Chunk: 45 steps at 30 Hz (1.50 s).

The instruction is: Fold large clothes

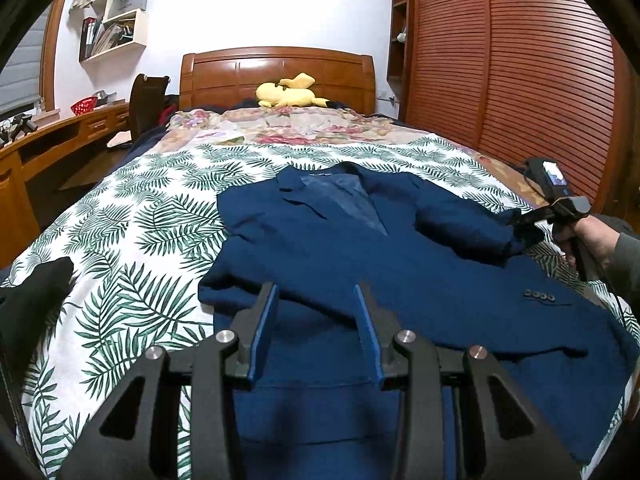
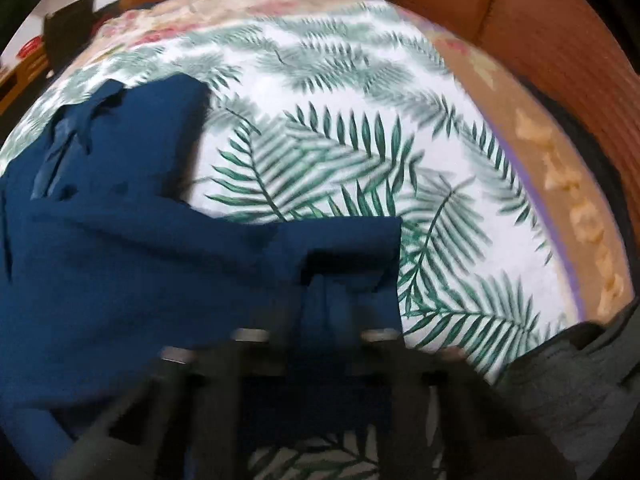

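A navy blue suit jacket [image 1: 360, 264] lies face up on the leaf-print bed cover [image 1: 152, 216], collar toward the headboard. My left gripper [image 1: 316, 296] is open and empty, hovering above the jacket's lower left part. My right gripper [image 1: 520, 222] is at the jacket's right sleeve end, shut on the sleeve cuff. In the blurred right wrist view the gripper [image 2: 340, 292] holds the blue sleeve [image 2: 340, 248], lifted over the cover; the rest of the jacket [image 2: 100, 240] lies to its left.
A yellow plush toy [image 1: 288, 94] lies by the wooden headboard [image 1: 276, 72]. A slatted wooden wardrobe [image 1: 512, 64] stands right of the bed. A desk [image 1: 60, 136] and a chair [image 1: 144, 100] stand left. A dark cloth [image 1: 36, 292] lies at the bed's left edge.
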Each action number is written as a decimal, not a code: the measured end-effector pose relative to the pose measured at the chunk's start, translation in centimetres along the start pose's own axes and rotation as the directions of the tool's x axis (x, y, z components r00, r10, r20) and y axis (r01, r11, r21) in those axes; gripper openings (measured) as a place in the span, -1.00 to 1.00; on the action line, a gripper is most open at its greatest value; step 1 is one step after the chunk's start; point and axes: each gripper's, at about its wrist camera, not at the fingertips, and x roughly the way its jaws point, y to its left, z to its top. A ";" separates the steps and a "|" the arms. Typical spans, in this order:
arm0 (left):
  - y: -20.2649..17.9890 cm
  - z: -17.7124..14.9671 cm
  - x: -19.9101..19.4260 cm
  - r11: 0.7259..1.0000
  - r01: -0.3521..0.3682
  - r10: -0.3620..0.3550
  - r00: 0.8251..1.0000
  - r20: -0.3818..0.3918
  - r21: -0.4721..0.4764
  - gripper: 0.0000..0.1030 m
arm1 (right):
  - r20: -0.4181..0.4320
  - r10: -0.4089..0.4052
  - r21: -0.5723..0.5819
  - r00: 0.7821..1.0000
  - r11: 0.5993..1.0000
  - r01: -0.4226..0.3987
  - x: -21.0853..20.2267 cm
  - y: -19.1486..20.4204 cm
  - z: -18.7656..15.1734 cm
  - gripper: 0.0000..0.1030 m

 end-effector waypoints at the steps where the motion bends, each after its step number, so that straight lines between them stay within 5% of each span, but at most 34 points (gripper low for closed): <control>1: -0.1 0.0 -0.1 1.000 0.001 -0.001 1.000 -0.001 0.001 -0.28 | 0.039 -0.013 -0.018 0.999 1.000 0.013 -1.2 0.3 -0.1 -0.93; 9: -0.9 0.0 -1.9 1.000 0.009 -0.009 1.000 0.014 0.014 -0.28 | 0.249 0.029 -0.115 0.968 0.993 0.000 -10.4 3.4 0.7 -0.93; 14: -0.8 -0.1 -3.1 1.000 0.002 -0.002 1.000 0.024 0.020 -0.28 | 0.347 0.185 -0.258 0.920 0.961 -0.096 -18.4 8.8 -0.7 -0.93; 18: -0.5 0.0 -4.3 1.000 -0.008 0.007 0.999 0.037 0.023 -0.28 | 0.326 0.321 -0.352 0.889 0.914 -0.201 -22.4 12.7 -3.3 -0.87; 21: -0.2 0.0 -4.8 1.000 -0.017 0.016 0.999 0.042 0.023 -0.28 | 0.279 0.380 -0.403 0.882 0.880 -0.252 -24.2 15.8 -6.0 -0.45; 23: -0.1 -0.1 -5.1 1.000 -0.021 0.020 0.999 0.042 0.022 -0.28 | 0.244 0.438 -0.423 0.865 0.851 -0.311 -24.9 16.9 -7.6 0.23; 24: 0.0 -0.1 -5.2 1.000 -0.023 0.022 0.999 0.041 0.021 -0.28 | 0.236 0.457 -0.422 0.857 0.843 -0.334 -25.2 17.2 -8.5 0.24; 29: -0.1 -0.3 -5.5 0.999 -0.026 0.025 0.999 0.036 0.031 -0.28 | 0.207 0.449 -0.431 0.869 0.839 -0.331 -25.0 17.6 -11.2 0.24; 35: -1.4 -0.7 -4.9 0.998 -0.014 0.013 1.000 0.021 0.058 -0.28 | 0.214 0.373 -0.302 0.903 0.904 -0.301 -21.7 14.0 -13.3 0.24; 45: -5.2 -1.0 -4.3 0.993 0.041 -0.040 0.999 -0.009 0.114 -0.28 | 0.300 0.336 -0.156 0.893 0.941 -0.301 -19.4 9.5 -17.8 0.24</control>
